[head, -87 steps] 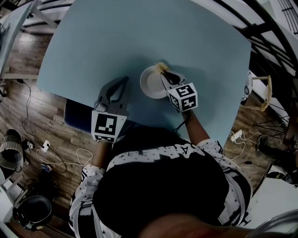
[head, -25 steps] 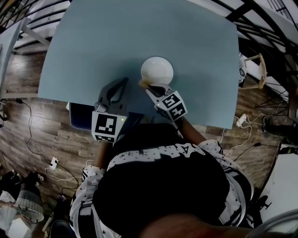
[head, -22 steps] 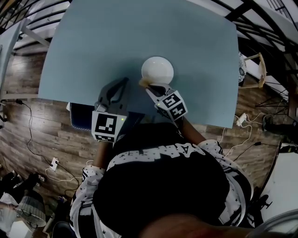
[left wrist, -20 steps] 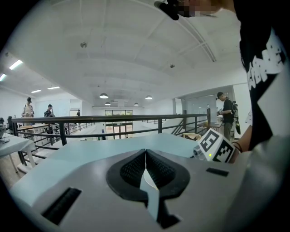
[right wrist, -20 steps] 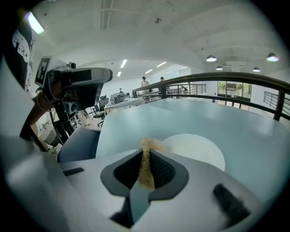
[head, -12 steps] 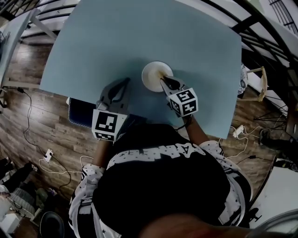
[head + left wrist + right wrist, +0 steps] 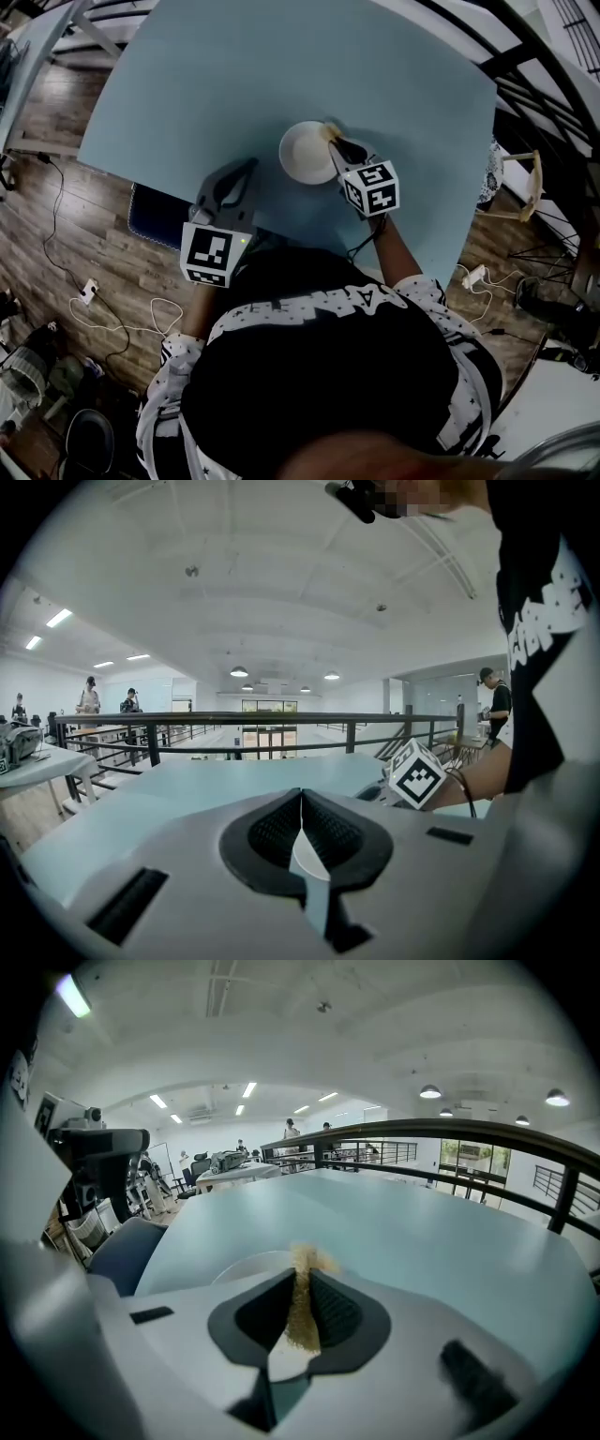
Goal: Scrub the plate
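Since half a second ago our right gripper (image 7: 333,142) slid from the plate's (image 7: 300,156) middle to its right rim; our left gripper (image 7: 249,171) lies near, jaws together on nothing; our right gripper's jaws pinch a tan sponge (image 7: 302,1299) over the plate.

plate (image 7: 244,1267) mostly behind fingers (image 7: 338,1313), scrubber (image 7: 302,1305) possibly sponge
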The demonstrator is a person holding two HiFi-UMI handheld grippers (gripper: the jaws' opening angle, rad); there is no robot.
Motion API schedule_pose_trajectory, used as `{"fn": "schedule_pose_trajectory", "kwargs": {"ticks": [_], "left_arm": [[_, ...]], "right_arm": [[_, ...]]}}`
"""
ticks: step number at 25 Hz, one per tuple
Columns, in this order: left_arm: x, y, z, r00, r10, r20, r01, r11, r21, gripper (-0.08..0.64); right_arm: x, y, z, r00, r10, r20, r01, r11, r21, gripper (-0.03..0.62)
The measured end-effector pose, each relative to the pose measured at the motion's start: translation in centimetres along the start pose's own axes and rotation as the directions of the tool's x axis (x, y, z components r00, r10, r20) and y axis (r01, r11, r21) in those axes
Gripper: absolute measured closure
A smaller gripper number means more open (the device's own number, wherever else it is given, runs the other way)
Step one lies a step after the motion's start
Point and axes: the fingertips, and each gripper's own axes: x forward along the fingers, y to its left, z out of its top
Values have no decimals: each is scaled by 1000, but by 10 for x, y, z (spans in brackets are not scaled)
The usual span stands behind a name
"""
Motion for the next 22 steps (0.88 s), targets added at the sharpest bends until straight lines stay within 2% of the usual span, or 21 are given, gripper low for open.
{"fn": "schedule_pose_trajectory", "kwargs": {"ticks": [6,22], "left_arm": [[-3,7,-2,1000,30,-6,-30,1000,-2,546],[-8,2,-3,1000,14,-1,-14,1000,0,546]], "right_arm": [[11,2,-7,1000,19,-18,-19,1000,7,540],[10,36,-22,996,69,-57,-70,997,-12,540]]}}
